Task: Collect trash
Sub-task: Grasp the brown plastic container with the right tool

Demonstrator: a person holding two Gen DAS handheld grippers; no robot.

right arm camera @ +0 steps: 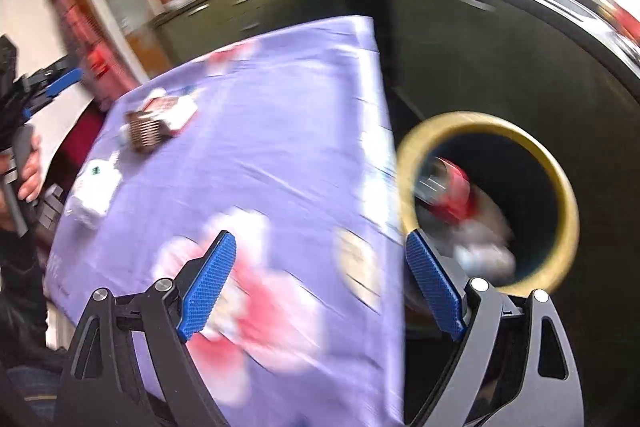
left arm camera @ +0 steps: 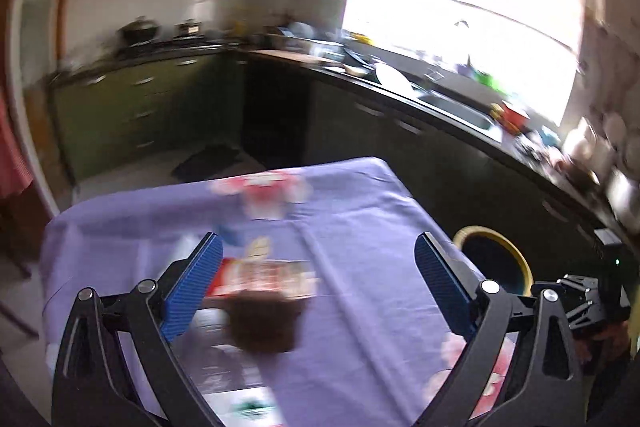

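Note:
My left gripper [left arm camera: 319, 239] hangs open above the purple flowered tablecloth [left arm camera: 360, 211], with nothing between its blue pads. Below it lie a red-and-white box [left arm camera: 260, 277], a brown ridged piece [left arm camera: 264, 325], a clear wrapper [left arm camera: 216, 363] and a white packet with a green mark [left arm camera: 250, 407]. My right gripper [right arm camera: 320, 235] is open and empty over the table's near right edge. Beside it stands a dark bin with a yellow rim [right arm camera: 568, 211], holding a red can [right arm camera: 452, 191] and pale crumpled trash [right arm camera: 486, 243]. The right wrist view also shows the brown piece [right arm camera: 146, 135], the box [right arm camera: 174, 109] and the white packet [right arm camera: 94, 197].
A dark kitchen counter [left arm camera: 400, 95] with a sink and dishes runs behind the table, under a bright window. Green cabinets [left arm camera: 132, 107] stand at the back left. A hand [right arm camera: 30, 167] holds the left gripper's handle at the table's left side. Both views are motion-blurred.

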